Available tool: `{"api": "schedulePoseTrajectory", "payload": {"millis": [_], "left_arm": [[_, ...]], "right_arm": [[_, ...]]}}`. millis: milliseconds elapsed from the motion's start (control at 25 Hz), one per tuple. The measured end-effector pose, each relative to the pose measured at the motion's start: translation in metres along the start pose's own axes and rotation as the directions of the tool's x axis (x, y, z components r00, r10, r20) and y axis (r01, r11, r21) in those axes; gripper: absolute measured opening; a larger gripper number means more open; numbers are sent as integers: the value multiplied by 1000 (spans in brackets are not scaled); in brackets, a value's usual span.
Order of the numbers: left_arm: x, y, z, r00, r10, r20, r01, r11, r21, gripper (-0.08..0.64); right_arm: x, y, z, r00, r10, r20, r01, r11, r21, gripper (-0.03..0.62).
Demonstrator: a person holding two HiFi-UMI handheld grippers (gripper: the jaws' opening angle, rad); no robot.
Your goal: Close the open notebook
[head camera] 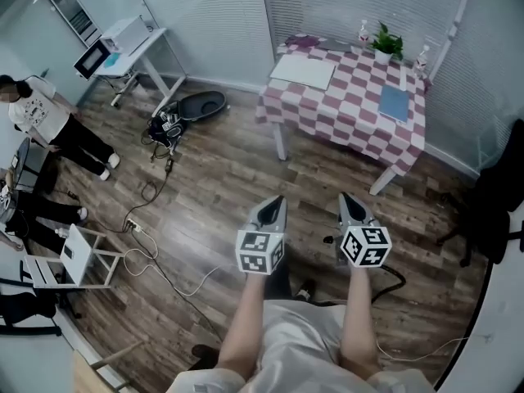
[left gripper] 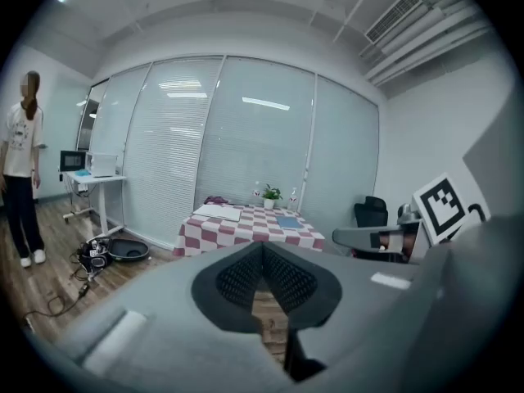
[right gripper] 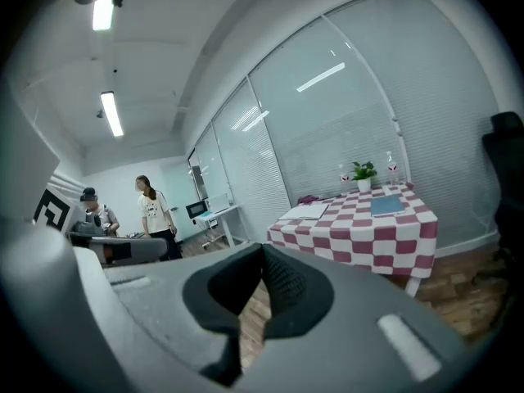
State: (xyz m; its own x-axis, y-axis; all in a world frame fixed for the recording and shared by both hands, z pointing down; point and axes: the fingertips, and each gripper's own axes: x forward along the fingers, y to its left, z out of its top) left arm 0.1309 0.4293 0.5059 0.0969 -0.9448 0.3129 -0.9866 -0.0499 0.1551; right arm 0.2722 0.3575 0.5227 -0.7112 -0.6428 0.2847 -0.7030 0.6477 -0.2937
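The open notebook (head camera: 303, 72) lies flat with white pages up, at the far left end of a table with a red-and-white checked cloth (head camera: 344, 117). It also shows small and far off in the left gripper view (left gripper: 218, 212) and the right gripper view (right gripper: 304, 212). My left gripper (head camera: 276, 203) and right gripper (head camera: 348, 199) hover side by side over the wooden floor, well short of the table. Both point toward it, shut and empty. Each gripper's own camera shows the jaw tips meeting, on the left gripper (left gripper: 264, 250) and on the right gripper (right gripper: 262, 254).
On the table are a closed blue book (head camera: 394, 102), a potted plant (head camera: 386, 41) and two small bottles. A black office chair (head camera: 495, 207) stands at the right. Cables (head camera: 155, 248) trail over the floor, a white desk (head camera: 127, 46) stands back left, and a person (head camera: 45, 119) is at the left.
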Motion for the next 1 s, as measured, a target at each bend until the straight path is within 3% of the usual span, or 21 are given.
{"api": "schedulePoseTrajectory", "payload": {"millis": [120,240,400,600,800,1000], "left_arm": [[17,25,19,999,-14,42,16,999,-41,6],[37,63,34,997,17,70,-13,998,-68,8],[80,103,61,989,6,151,24,981,-193,8],[144,145,90,989,-65,133,90,977,-193,8],[195,197,106,992,-71,105,87,983,-162,8],[225,237,108,995,-87,41,92,988,-128,8]], "right_arm": [[25,-11,3,998,-47,-29,46,999,-18,0],[60,-12,14,998,-37,-42,36,999,-20,0],[102,-22,44,997,-71,-27,70,997,-19,0],[160,-34,80,995,-104,-1,104,995,-7,0],[213,-46,97,989,-148,-8,147,989,-30,0],[252,-51,104,986,-153,60,146,983,112,0]]}}
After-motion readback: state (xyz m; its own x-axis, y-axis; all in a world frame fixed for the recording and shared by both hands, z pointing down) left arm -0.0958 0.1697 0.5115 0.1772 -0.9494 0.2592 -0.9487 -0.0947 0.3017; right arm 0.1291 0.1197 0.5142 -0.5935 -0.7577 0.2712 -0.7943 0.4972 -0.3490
